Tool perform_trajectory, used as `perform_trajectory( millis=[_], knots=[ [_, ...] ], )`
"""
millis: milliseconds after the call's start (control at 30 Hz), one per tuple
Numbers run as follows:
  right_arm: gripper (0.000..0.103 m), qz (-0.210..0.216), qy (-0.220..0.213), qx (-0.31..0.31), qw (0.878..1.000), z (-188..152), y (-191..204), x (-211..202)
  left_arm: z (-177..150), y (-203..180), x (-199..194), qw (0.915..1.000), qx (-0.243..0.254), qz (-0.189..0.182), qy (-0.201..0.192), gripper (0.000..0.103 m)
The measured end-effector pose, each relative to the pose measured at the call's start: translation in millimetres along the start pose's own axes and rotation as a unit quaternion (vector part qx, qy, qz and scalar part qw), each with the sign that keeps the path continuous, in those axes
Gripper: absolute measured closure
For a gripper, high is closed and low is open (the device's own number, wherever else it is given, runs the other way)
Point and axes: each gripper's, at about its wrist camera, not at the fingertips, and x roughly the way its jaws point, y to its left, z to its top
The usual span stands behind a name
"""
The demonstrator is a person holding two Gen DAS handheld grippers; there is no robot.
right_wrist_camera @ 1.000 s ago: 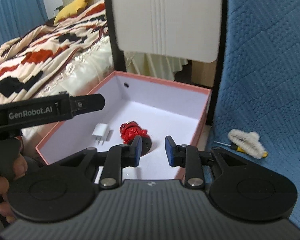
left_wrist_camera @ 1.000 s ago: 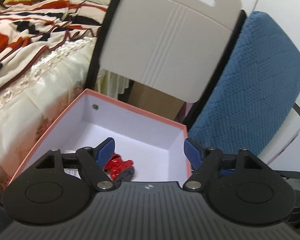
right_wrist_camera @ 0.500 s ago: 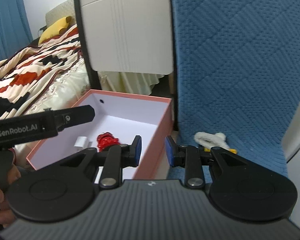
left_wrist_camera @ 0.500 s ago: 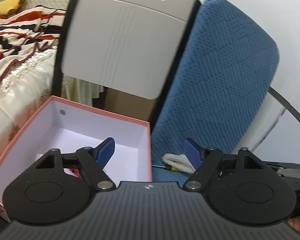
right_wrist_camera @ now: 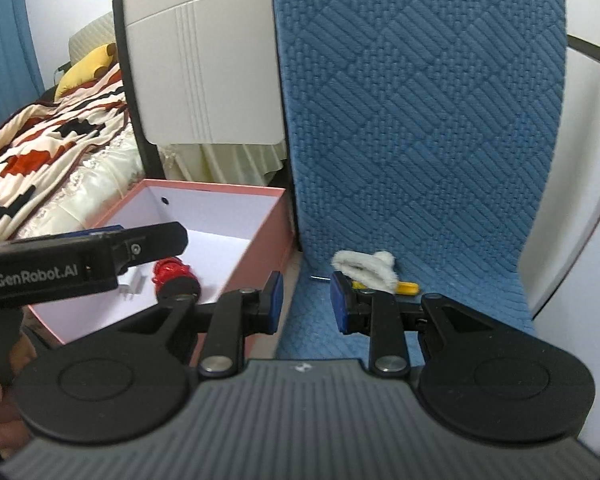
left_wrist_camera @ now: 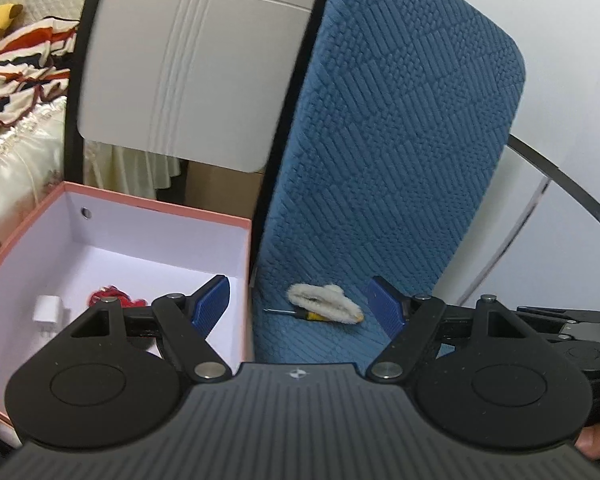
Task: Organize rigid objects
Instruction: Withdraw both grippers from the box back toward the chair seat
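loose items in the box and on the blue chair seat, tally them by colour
White: 2, the charger plug in the pink box and the fluffy white piece on the blue chair
Red: 1, the red toy in the box
Yellow: 1, the yellow-handled screwdriver partly under the fluffy piece
Total: 4

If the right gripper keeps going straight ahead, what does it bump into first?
Probably the blue chair seat, right beside the fluffy white thing lying on the yellow-handled screwdriver. The right gripper holds nothing; depth is hard to judge.
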Motion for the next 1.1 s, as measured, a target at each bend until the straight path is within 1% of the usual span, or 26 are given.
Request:
perform_trajectory(
  millis=[133,400,667,767,933,1000,1100],
  knots=[
    [0.073,-0.007,-0.003,0.004,1.000,-8,-14,-3,-8,-12,3,1.0000,0.008,0.000,0.004,0.023],
    [0.073,-0.013,-0.001,0.017,1.000,-29,-44,-7,-20,-29,12,0.9999,0.009,0.001,0.011,0.023],
    [0.074,-0.024,-0.003,0.001,1.000,-50,-66,-15,-28,-45,19,0.9998,0.010,-0.009,0.016,0.023],
    [0.074,-0.031,0.003,0.008,0.999,-59,-76,-14,-36,-51,25,0.9996,0.012,-0.010,0.024,0.023],
    [0.074,-0.041,0.014,0.023,0.999,-78,-93,-11,-48,-62,41,0.9993,0.022,0.005,0.030,0.023],
    [0.074,-0.045,0.017,0.027,0.998,-84,-101,-11,-50,-67,48,0.9994,0.024,-0.003,0.026,0.023],
    [0.074,-0.051,0.017,0.042,0.998,-90,-113,-12,-52,-74,60,0.9991,0.027,-0.008,0.033,0.023]
  ],
)
